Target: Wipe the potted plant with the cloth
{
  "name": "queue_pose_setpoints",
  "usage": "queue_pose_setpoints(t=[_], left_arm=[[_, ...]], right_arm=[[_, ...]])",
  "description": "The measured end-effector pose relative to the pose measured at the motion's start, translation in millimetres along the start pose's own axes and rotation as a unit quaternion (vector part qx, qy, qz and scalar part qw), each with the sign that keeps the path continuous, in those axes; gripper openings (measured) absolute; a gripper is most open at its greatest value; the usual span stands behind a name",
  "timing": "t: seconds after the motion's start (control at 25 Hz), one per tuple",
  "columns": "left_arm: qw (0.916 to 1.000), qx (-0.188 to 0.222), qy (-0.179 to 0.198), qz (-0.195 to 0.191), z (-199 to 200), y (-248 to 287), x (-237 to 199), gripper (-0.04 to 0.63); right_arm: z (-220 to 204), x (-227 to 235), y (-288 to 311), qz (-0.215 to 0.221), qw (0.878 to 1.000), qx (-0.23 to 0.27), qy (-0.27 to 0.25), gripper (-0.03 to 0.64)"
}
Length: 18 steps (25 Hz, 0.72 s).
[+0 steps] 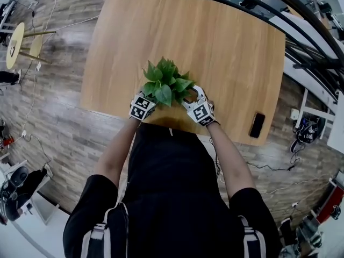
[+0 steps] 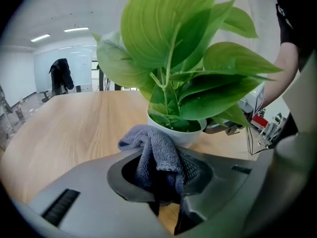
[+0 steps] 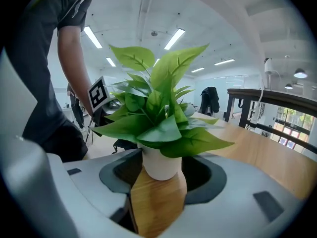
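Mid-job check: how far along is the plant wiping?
Done: the left gripper has the grey cloth clamped, and the right gripper brackets the white pot, seemingly gripping it. In hand: the cloth is close by the pot, not visibly on a leaf. Left: wiping the leaves; nothing shows any wiped.

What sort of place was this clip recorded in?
Most likely an office or lab workspace rather than a home: a large wooden table stands on a wood-pattern floor with loose cables trailing across it, long strip lights run along the ceiling, and a dark metal railing stands beside the table.
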<state>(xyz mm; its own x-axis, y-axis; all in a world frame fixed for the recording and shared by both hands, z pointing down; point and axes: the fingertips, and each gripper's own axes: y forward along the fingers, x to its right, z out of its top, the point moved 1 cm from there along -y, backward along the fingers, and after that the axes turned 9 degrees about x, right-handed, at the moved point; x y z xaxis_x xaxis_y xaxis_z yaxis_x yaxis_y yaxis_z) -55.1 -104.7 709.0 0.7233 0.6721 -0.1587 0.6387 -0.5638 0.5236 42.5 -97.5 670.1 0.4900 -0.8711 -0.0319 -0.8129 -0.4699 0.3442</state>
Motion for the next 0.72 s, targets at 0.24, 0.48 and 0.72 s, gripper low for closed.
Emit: queue_pose_setpoints(t=[0.24, 0.48, 0.72], left_arm=[[0.9996, -0.012, 0.016, -0.022, 0.3, -1.0, 13.5, 0.115], [0.9983, -0.018, 0.021, -0.052, -10.9, -5.6, 41.5, 0.115], [0.9991, -0.006, 0.014, -0.039, -11.0, -14.1, 30.8, 0.115]], right_arm=[[-8.1, 4.7, -3.3, -0.004, 1.0, 0.002, 0.009, 0.238], [-10.8, 4.2, -4.1, -0.005, 1.0, 0.007, 0.016, 0.238], [-8.4, -8.5, 0.8, -0.002, 1.0, 0.001, 0.03, 0.238]])
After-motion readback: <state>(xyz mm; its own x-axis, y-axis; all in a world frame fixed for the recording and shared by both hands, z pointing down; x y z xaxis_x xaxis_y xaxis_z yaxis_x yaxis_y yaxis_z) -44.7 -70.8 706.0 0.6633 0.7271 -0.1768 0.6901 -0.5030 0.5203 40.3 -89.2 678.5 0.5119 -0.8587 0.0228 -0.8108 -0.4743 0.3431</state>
